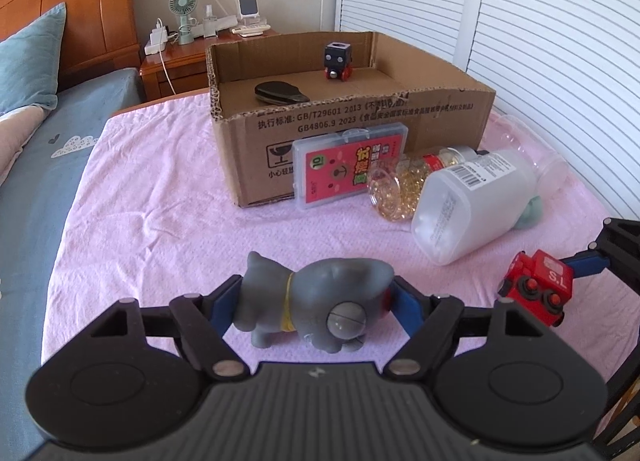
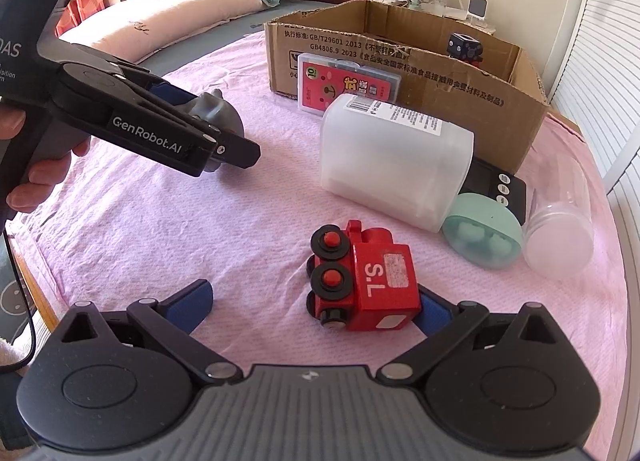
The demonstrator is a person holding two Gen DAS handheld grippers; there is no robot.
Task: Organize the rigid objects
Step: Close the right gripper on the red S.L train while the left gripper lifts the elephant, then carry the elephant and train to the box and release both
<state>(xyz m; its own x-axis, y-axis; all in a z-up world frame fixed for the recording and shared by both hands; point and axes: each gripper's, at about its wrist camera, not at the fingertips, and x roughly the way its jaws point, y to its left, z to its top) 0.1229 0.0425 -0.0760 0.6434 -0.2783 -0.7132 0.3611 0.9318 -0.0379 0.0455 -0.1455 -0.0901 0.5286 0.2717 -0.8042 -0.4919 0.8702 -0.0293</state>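
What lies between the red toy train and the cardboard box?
The white plastic container, on its side, lies between the red toy train and cardboard box; right wrist view.

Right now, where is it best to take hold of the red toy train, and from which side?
Grip the red toy train across its flat boxy cab, from above and behind. It lies tipped with its wheels facing left, so the flat faces suit the pads better. The right hand-held gripper is open, one finger already beside it.
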